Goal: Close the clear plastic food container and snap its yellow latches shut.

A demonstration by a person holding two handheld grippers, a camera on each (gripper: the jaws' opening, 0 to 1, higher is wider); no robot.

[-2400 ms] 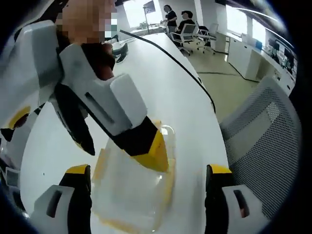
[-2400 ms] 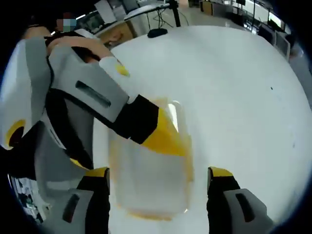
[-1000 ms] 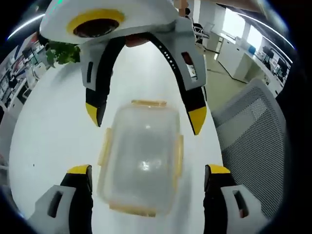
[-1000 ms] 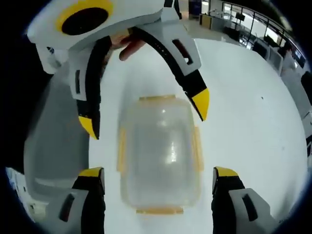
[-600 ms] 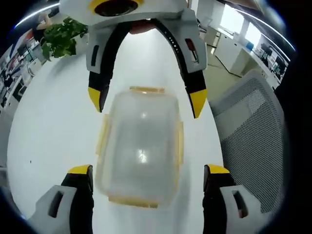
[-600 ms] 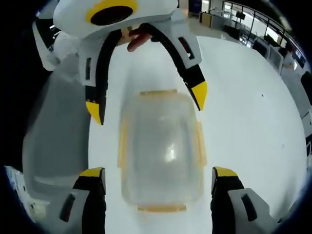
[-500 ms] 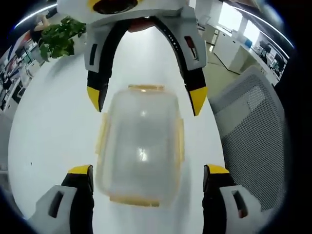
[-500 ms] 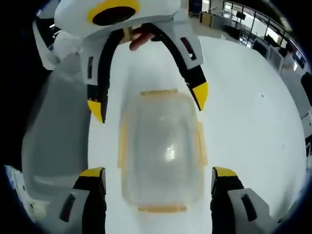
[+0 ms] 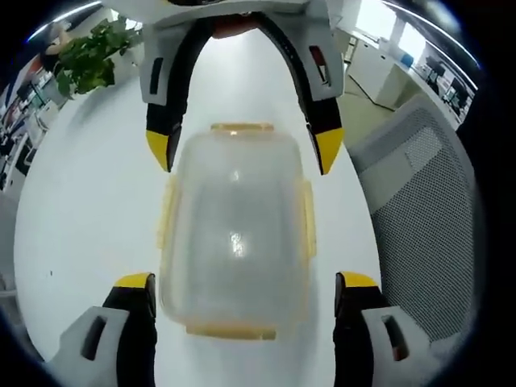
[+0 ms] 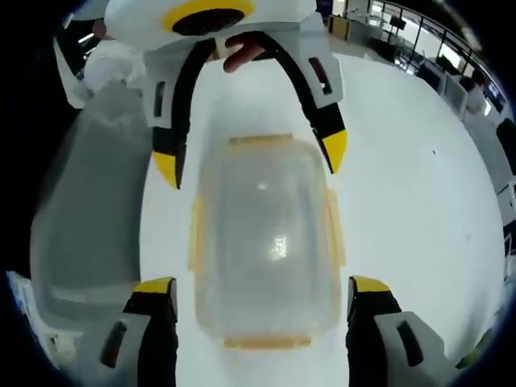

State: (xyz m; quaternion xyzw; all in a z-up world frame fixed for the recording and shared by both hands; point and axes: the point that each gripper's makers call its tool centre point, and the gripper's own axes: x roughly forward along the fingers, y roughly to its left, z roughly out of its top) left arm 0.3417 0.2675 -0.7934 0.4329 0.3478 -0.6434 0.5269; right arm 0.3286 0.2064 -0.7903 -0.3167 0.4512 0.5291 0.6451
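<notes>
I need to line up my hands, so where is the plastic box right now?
The plastic box lies on the white table, centred in both gripper views between the two open claws, which face each other from its opposite ends.

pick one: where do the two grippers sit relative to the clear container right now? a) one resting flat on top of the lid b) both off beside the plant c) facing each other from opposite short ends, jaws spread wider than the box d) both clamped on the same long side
c: in the left gripper view the container lies between the left gripper and the opposing right gripper, both with jaws spread beyond its sides.
</notes>
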